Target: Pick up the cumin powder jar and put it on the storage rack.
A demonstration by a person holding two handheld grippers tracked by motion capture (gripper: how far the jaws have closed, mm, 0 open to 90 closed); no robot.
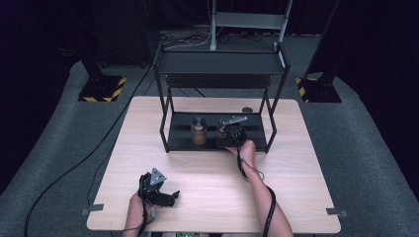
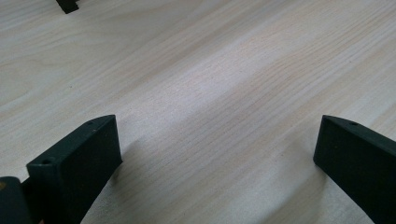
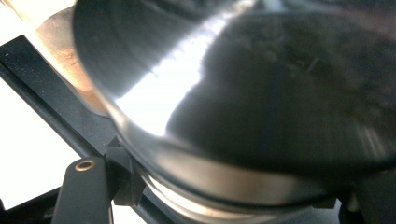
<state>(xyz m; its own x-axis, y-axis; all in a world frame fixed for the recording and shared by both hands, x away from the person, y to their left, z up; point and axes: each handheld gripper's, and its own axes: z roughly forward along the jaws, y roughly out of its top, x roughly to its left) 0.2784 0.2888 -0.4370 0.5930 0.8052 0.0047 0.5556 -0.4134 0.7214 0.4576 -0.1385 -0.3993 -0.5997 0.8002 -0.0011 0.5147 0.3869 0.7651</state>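
My right gripper (image 1: 233,132) pinches the right jar (image 3: 261,93) at its metal lid, on the rack's lower shelf (image 1: 180,134). Glass seems rigid, slippery, fragile. My left gripper (image 1: 159,193) rests spread open on the table (image 1: 207,173).

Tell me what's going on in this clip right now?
A person works at a wooden table with a hand-held gripper in each hand. The right hand-held gripper is reaching into the bottom tier of a black rack and sits at the right jar, whose lid is close up in the right gripper view; whether the jaws are closed on it is unclear. A second jar stands to its left. The left hand-held gripper rests open over bare tabletop.
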